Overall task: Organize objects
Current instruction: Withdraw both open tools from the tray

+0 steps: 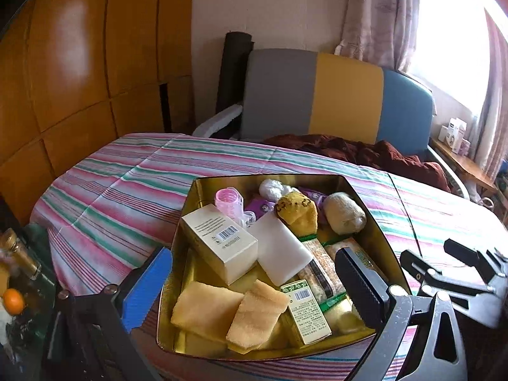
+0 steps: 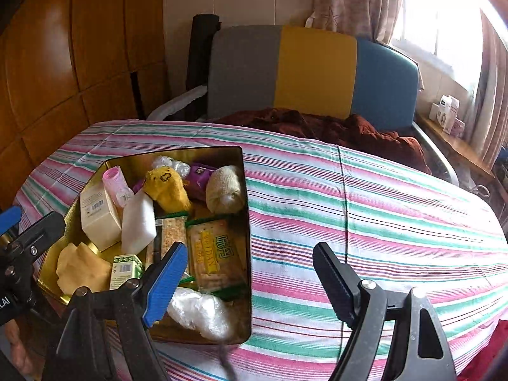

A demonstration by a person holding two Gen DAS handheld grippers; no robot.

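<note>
A gold tin stands on the striped tablecloth, packed with a cream box, a white block, yellow cloths, a small green box, cracker packs, rolled socks and a pink bottle. My left gripper is open over the tin's near end, its pads touching nothing. My right gripper is open too and straddles the tin's right wall, with a clear plastic bag just beside its blue finger.
A grey, yellow and blue chair with a dark red cloth stands behind the table. A bottle and an orange sit at the left edge. Wooden panels rise on the left. Striped cloth stretches right of the tin.
</note>
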